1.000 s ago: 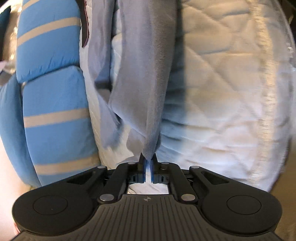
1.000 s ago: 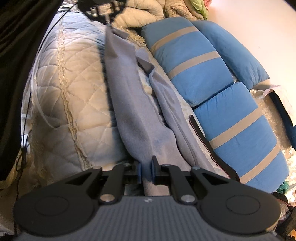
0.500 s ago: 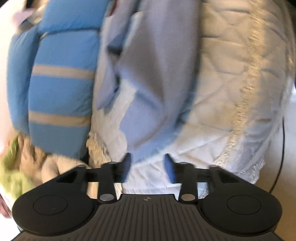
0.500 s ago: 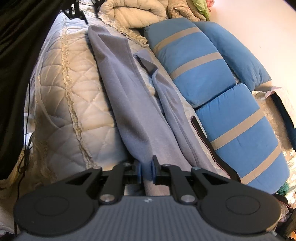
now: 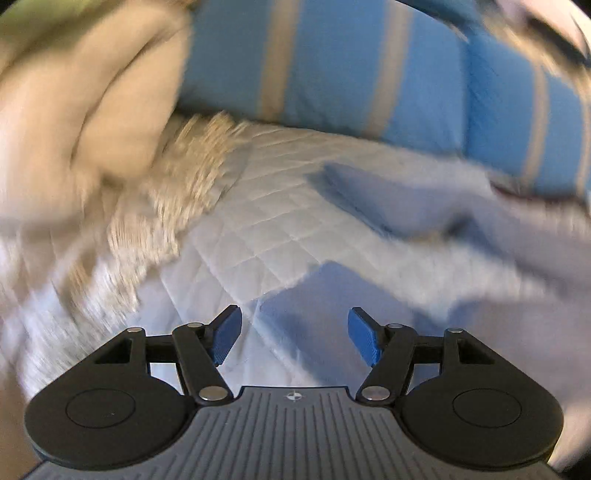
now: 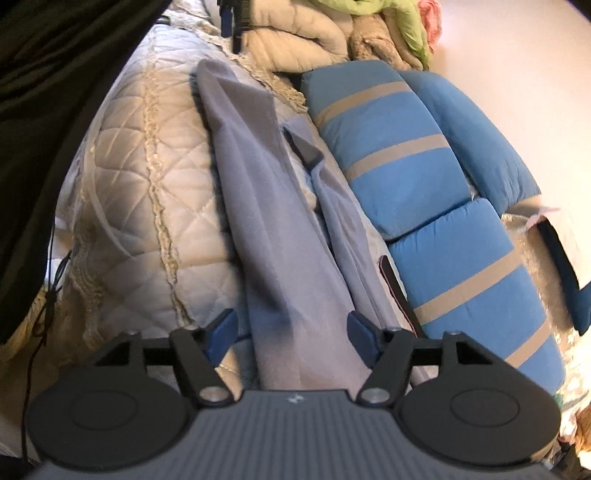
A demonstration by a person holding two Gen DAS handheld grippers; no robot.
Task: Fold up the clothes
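A long grey garment lies stretched lengthwise on the white quilted bed, folded into a narrow strip. Its near end runs under my right gripper, whose jaws are opening; the blue pads stand clear of the cloth on both sides. In the blurred left wrist view, my left gripper hovers over bare quilt with jaws opening and nothing between them. The garment's far end lies to its right. The right wrist view shows the left gripper small, past the far end.
Blue pillows with beige stripes line the right side of the garment. A beige blanket pile with green cloth sits at the bed's far end. A person's dark clothing and a thin black cable are at the left.
Both grippers let go of the garment's ends and opened. The left one rolled and swung away toward the blanket pile. The garment now rests flat on the quilt.
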